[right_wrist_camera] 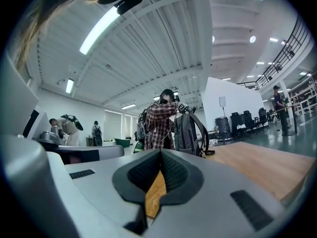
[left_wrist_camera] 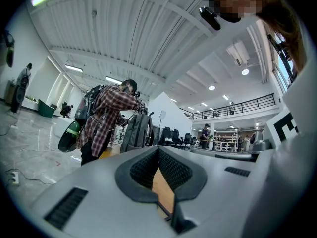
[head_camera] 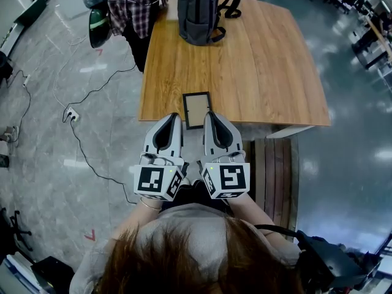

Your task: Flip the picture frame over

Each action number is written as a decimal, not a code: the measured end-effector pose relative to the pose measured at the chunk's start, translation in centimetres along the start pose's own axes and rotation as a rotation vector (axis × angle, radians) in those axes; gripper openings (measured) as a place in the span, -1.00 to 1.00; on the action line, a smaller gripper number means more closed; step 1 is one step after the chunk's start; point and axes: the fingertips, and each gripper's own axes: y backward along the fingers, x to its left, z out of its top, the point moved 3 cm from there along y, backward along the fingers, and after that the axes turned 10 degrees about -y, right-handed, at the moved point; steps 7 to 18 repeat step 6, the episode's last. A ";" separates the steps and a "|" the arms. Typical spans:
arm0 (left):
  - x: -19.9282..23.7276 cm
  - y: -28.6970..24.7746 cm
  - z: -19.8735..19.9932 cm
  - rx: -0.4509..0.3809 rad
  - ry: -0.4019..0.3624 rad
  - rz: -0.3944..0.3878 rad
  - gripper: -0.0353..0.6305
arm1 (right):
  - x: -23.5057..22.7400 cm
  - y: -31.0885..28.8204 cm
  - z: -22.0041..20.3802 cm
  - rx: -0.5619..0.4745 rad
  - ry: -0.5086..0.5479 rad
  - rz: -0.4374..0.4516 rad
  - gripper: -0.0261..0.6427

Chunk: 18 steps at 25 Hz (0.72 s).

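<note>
The left gripper (left_wrist_camera: 158, 150) is seen with its jaws pressed together at the tips, and nothing is held between them. Only a narrow wedge of wooden table top is glimpsed through the gap lower down. A thin dark line crosses that wedge, but what it belongs to cannot be made out. The right gripper (right_wrist_camera: 160, 152) is likewise clenched on nothing, with the same sliver of wood grain showing behind. The pads (left_wrist_camera: 143, 170) are lined with dark, finely dotted rubber set into smooth grey plastic shells.

From the head view, the left gripper (head_camera: 173, 122) and right gripper (head_camera: 211, 121) are held side by side, tips pointed at the near edge of the table (head_camera: 263, 72). The picture frame (head_camera: 196, 109) is laid flat between the two tips, at that near edge. Its lower end is partly masked by the grippers, so whether it is touched cannot be told. It is a small upright rectangle with a dark border round a plain tan panel, and which face is up cannot be judged.

The table is a broad slab of light, striped wood. A grey fabric backpack (head_camera: 202, 11) is stood at its far side. A person in a plaid shirt (head_camera: 138, 5) is cut off by the top edge beside it.
</note>
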 end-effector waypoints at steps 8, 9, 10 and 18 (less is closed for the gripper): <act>-0.3 -0.3 0.4 -0.004 0.002 -0.001 -0.88 | 0.0 -0.1 0.5 0.005 0.019 0.003 -0.88; -0.3 -0.3 0.4 -0.004 0.002 -0.001 -0.88 | 0.0 -0.1 0.5 0.005 0.019 0.003 -0.88; -0.3 -0.3 0.4 -0.004 0.002 -0.001 -0.88 | 0.0 -0.1 0.5 0.005 0.019 0.003 -0.88; -0.3 -0.3 0.4 -0.004 0.002 -0.001 -0.88 | 0.0 -0.1 0.5 0.005 0.019 0.003 -0.88</act>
